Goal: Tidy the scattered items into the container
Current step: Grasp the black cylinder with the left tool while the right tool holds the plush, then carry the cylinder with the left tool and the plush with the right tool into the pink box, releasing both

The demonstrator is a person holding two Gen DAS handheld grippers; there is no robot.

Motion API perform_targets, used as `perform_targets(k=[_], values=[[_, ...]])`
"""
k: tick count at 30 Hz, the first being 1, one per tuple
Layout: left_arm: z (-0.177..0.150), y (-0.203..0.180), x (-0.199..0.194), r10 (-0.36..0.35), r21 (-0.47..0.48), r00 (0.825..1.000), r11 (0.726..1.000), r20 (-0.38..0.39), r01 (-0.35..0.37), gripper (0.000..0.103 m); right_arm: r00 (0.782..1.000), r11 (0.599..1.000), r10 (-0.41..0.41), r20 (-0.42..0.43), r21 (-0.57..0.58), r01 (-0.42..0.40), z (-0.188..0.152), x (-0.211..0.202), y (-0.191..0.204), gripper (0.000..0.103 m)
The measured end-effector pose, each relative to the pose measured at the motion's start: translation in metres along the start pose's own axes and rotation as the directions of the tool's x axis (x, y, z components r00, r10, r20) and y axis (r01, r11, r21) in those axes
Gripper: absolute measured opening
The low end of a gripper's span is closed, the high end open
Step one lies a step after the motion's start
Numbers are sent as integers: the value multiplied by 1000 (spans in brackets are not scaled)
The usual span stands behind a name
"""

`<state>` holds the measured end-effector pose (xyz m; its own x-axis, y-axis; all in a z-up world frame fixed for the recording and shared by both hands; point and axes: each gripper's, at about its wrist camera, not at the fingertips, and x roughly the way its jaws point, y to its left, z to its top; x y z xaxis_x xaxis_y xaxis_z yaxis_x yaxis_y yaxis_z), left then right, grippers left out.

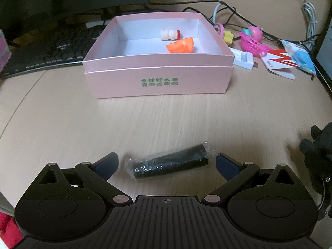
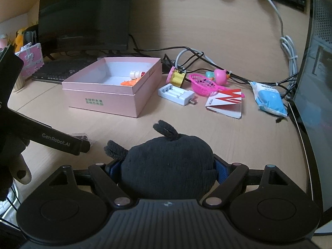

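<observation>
- The wooden desk (image 1: 62,114) carries everything.
- The pink box (image 1: 157,83) sits mid-desk, holding an orange toy (image 1: 180,45) and a small white bottle (image 1: 170,34).
- In front of the box, my right gripper (image 2: 166,170) clamps a black plush toy (image 2: 168,166).
- Also in front of the box, my left gripper (image 1: 167,162) is spread wide around a black plastic-wrapped roll (image 1: 170,166) lying on the desk, pads (image 1: 108,164) not touching it.

Bare desk (image 1: 166,120) before pink box (image 1: 157,83); clutter (image 2: 203,85) crowds its right.
</observation>
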<state>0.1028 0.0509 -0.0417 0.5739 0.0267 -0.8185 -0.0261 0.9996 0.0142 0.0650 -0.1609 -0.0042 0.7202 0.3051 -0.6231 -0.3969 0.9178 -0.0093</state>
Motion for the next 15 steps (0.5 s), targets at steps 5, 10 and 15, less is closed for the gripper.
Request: perform_targets(k=[5, 10, 15], values=[[-4, 0, -7, -20, 42, 1000, 999, 15, 19, 86, 1000, 1000, 12, 0, 0, -12, 2, 0, 4, 84], [-9, 7, -27, -68, 108, 997, 992, 40, 63, 86, 998, 998, 58, 2, 0, -58, 15, -6, 10, 84], [-11, 25, -59, -120, 149, 989, 983, 88, 106, 86, 996, 995, 86, 22, -45, -85, 38, -17, 19, 84]])
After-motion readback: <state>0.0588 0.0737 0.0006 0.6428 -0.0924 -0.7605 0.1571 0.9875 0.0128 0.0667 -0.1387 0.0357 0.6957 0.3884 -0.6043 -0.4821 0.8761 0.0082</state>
